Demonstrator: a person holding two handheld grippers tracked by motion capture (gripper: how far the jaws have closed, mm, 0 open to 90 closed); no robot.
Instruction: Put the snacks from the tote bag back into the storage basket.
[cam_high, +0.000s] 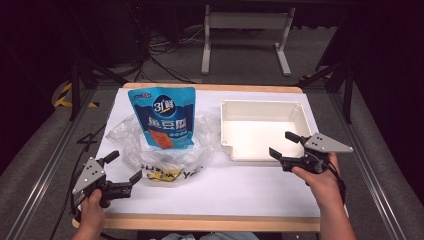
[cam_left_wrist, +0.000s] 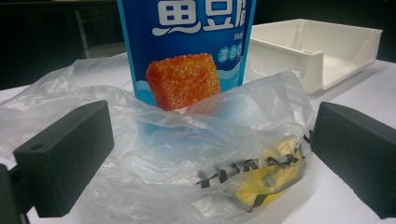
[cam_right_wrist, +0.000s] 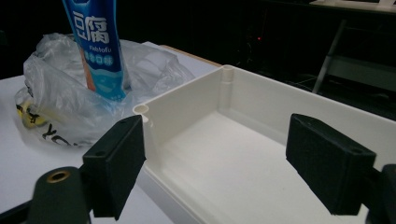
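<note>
Down at the near left corner of the white table (cam_high: 225, 190), the left gripper (cam_high: 123, 172) sits in the person's left hand (cam_high: 92, 212) with its jaws spread wide and nothing between the pads. Its own camera looks along those jaws at a crumpled clear plastic bag (cam_left_wrist: 187, 158), which lies just ahead of the tips; from the high view the nearer jaw seems just short of the bag's edge, though whether it brushes the film is hard to tell. A blue snack pouch (cam_high: 162, 117) stands upright in the bag, its lower part wrapped by the plastic and its top rising free. Something yellow (cam_left_wrist: 261, 186) shows through the bag's front near the table, beside black printed letters.

Over on the right, the right gripper (cam_high: 285, 145) is held in the right hand (cam_high: 317, 182) at the near right corner of a shallow white tray (cam_high: 300, 112). Its jaws also stand apart, gripping nothing. In the right gripper view one black jaw sits just outside the tray's near wall by a corner post, and the other hangs over the tray's bare floor, so the wall runs between them without either pad pressing on it.

Tray and bag sit side by side in the middle of the table, near each other but not touching.
</note>
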